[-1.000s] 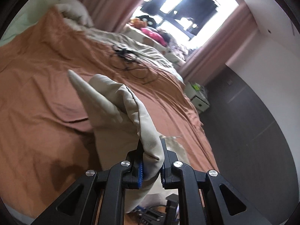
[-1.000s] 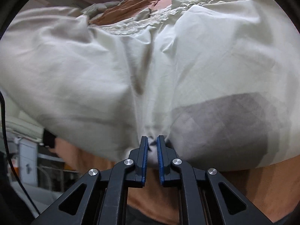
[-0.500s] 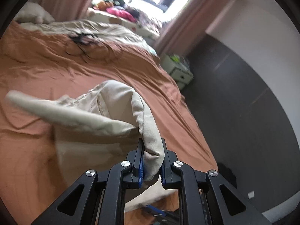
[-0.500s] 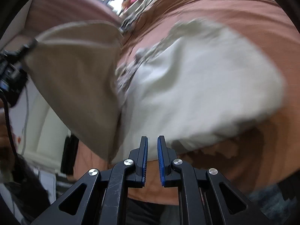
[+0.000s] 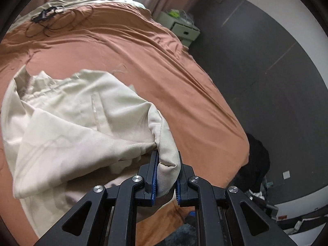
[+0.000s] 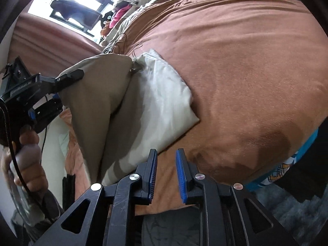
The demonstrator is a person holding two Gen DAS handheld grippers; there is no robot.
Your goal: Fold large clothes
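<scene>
The left tool (image 5: 166,171) was clamped on the beige garment (image 5: 78,112), draped left-of-centre on the bed (image 5: 184,82); the right tool (image 6: 166,172) stood apart, empty, garment just upper-left.

Matt cloth on the bed, hard black plastic on the tongs.

The beige garment (image 5: 78,110) is matt woven cloth, smooth and creased; the rust-brown bedsheet (image 5: 143,57) is soft matt fabric with fine wrinkles. The left tongs (image 5: 166,176) and right tongs (image 6: 166,176) are matt black plastic with ribbed blue pads (image 6: 182,176) and shiny metal screws. The nightstand (image 5: 182,28) looks smooth and painted.
</scene>
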